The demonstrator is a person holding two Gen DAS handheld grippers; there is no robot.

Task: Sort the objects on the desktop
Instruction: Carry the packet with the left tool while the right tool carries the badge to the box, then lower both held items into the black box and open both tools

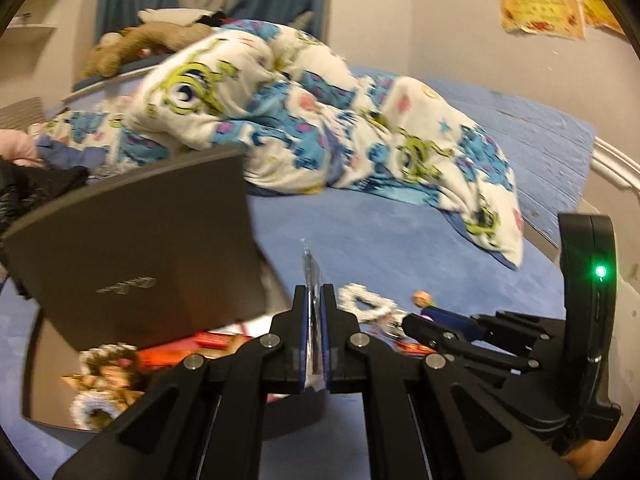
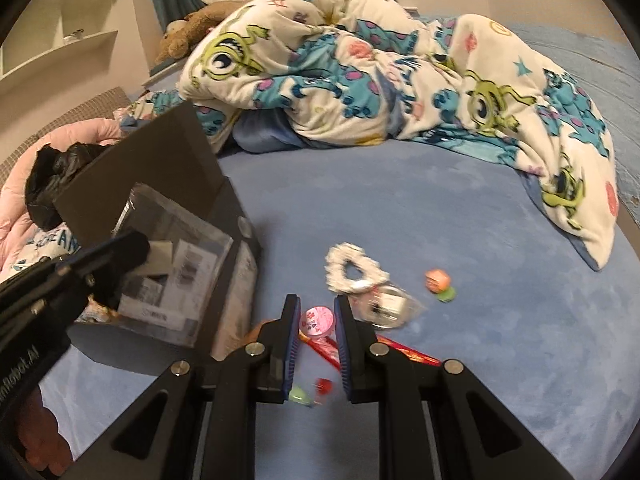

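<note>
My left gripper is shut on a thin clear-wrapped flat item held upright above a dark open box. The box holds printed packets. My right gripper is open, its fingers on either side of a small pink round tin on the blue bedsheet. Near it lie a white scrunchie, a clear packet, an orange-and-green toy and a red wrapper. The right gripper also shows in the left wrist view.
A rumpled cartoon blanket fills the back of the bed. A brown plush toy lies at the headboard. Black and pink clothes sit left of the box. Blue sheet lies right of the items.
</note>
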